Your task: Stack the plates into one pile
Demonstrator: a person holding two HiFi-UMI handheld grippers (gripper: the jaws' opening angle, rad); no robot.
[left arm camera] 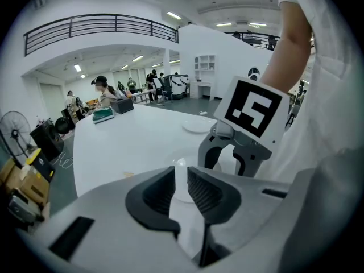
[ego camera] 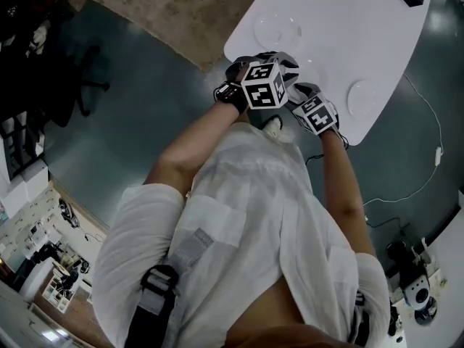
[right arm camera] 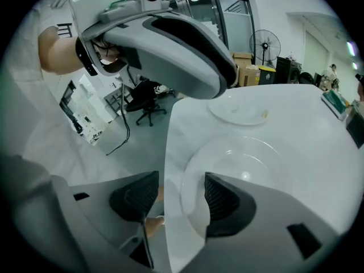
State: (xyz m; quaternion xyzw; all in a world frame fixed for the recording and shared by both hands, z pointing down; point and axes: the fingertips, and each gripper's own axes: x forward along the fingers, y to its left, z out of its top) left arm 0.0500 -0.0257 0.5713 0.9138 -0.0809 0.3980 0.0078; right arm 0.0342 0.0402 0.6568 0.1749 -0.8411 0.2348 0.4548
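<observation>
Jaws of left gripper [left arm camera: 181, 178] narrowly apart, of right gripper [right arm camera: 181, 181] wide; three plates [ego camera: 278, 29] [ego camera: 362, 98] [right arm camera: 244, 158] on one white table [ego camera: 348, 20]

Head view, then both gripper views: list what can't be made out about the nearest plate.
Head view: nearest white round plate mostly hidden under left gripper and right gripper.
Left gripper view: same plate mostly behind its jaws.
Right gripper view: plate's near rim behind one jaw; contact unclear.
</observation>
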